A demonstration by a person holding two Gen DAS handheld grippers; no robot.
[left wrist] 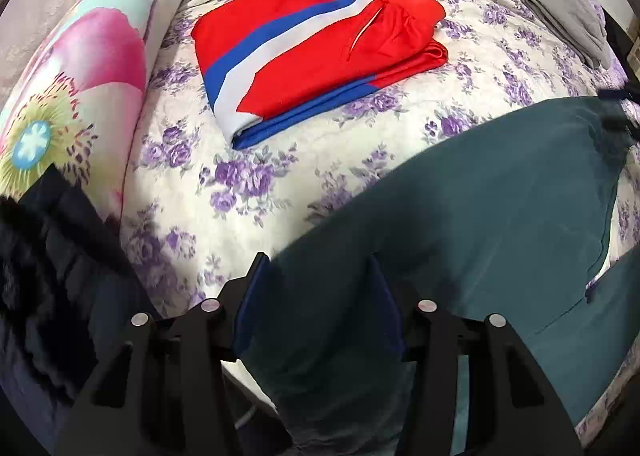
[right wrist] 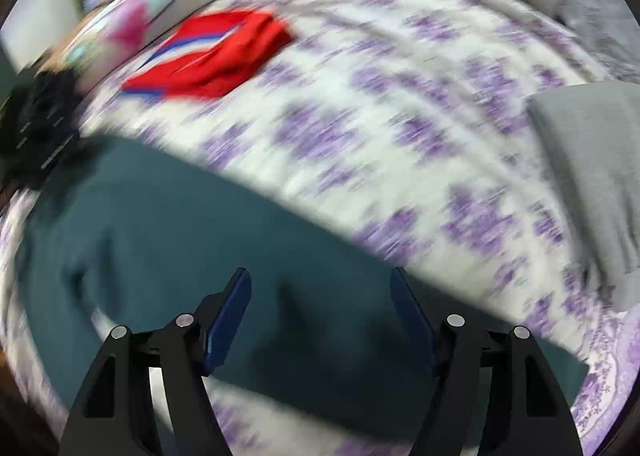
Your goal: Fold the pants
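Pants (left wrist: pixel 480 191) of soft, matte teal knit lie spread flat across the near part of the bed, a long smooth panel with only shallow creases, running under both tools. Nearest the left wrist camera, the left gripper (left wrist: pixel 316 276) points steeply down at them; its blue-padded black fingers (left wrist: pixel 250 296) stand partly apart with teal cloth lying between them, though whether the pads actually press that cloth cannot be told. In the blurred right wrist view the right gripper (right wrist: pixel 320 284) hangs over the same fabric with its jaws spread wide, and its pads look clear of the cloth. Beyond the pants stretches a quilted white bedspread (left wrist: pixel 288 183) printed with purple flowers. Farther back on it sits a neatly folded red garment (left wrist: pixel 320 55), glossy, with blue and white stripes. A plump rolled quilt (left wrist: pixel 88 67) with a large pink flower print lies along the left side, and a folded grey cloth (left wrist: pixel 568 7) rests at the far right.
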